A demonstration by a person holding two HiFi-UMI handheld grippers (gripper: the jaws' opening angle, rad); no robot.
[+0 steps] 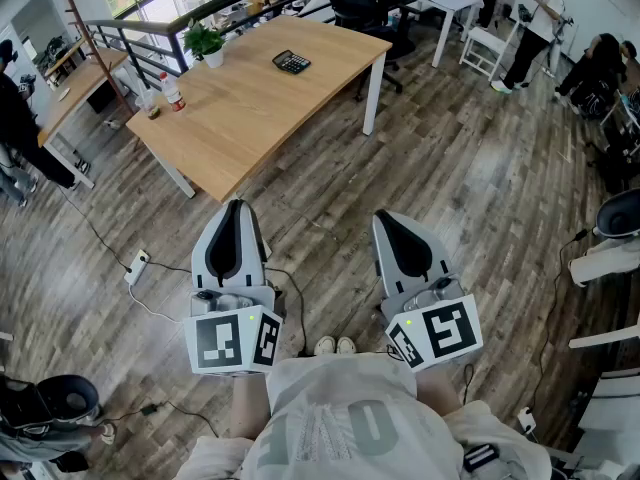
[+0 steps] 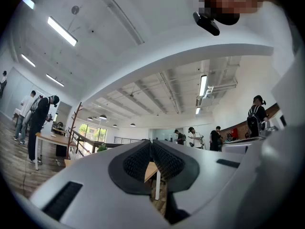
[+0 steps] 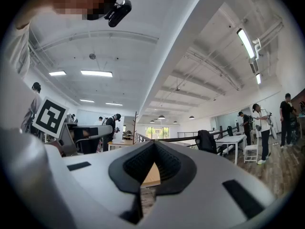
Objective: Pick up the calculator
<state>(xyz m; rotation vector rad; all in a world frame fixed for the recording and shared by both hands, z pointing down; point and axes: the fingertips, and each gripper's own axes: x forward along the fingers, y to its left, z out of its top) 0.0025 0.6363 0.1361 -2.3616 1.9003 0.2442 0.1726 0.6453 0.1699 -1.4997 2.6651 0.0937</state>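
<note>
Black calculator looks tiny, keys indistinct; left tongs and right tongs are closed, empty.

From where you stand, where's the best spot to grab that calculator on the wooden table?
Probably across two opposite edges, coming down from above: the calculator lies flat on the table, so only its thin sides offer a pinch.

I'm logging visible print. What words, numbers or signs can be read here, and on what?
"O": large grey print on the person's shirt; the other letters are unclear.
Calculator: keys too small to read.
Bottle: label too small.
Marker cube: square code patterns, no words.
</note>
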